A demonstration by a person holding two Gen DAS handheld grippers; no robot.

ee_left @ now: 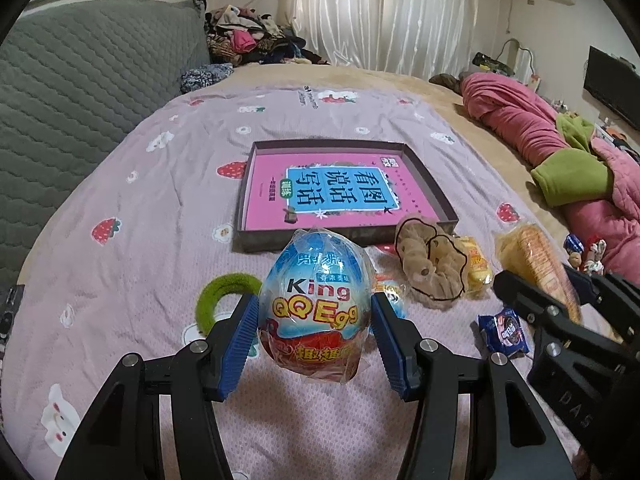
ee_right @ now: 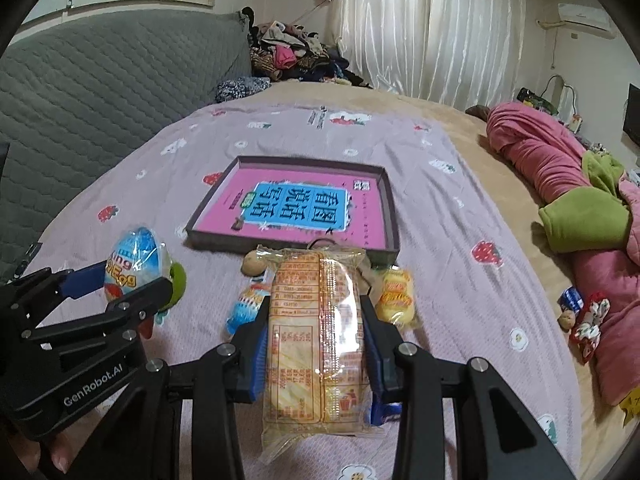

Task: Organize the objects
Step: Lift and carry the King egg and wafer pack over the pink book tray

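A bed (ee_left: 160, 184) under a strawberry-print sheet is carrying a shallow box (ee_left: 344, 188) holding a pink book (ee_left: 340, 194). A brown scrunchie (ee_left: 430, 264), green ring (ee_left: 224, 296) and snacks are lying before it. The left gripper (ee_left: 316, 316) is clamping the toy egg (ee_left: 314, 304); the right gripper (ee_right: 314, 344), jaws nearly closed, is gripping the biscuit pack (ee_right: 314, 344), both raised and angled downward.

wrapped toy egg (ee_left: 316, 308) upright; biscuit pack (ee_right: 316, 344) lengthwise

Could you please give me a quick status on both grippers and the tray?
Left gripper shut on toy egg. Right gripper shut on biscuit pack. Both clear of the bed. Tray ahead holds only a pink book; path unobstructed.
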